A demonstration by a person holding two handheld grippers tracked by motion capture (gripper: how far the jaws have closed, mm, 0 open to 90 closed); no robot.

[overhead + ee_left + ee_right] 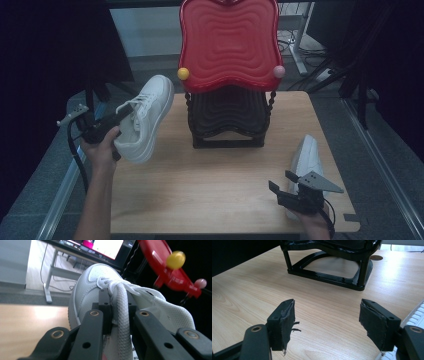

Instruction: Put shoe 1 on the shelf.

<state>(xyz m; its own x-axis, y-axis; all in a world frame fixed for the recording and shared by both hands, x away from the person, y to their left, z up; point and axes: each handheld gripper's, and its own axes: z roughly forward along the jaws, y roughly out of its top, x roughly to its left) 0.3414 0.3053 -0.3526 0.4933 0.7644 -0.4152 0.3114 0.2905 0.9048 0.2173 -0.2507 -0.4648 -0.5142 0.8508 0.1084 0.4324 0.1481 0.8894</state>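
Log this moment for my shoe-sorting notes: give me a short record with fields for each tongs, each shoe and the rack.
left tongs: shut on the laces of the held shoe
held shoe: white sneaker, lifted above the table's left side
right tongs: open, nothing between the jaws
second shoe: white, lying on the table near its right edge
rack: black lower tier, red top tray

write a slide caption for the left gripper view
Left tool shut on the laces of a white sneaker, lifted near the red tray.
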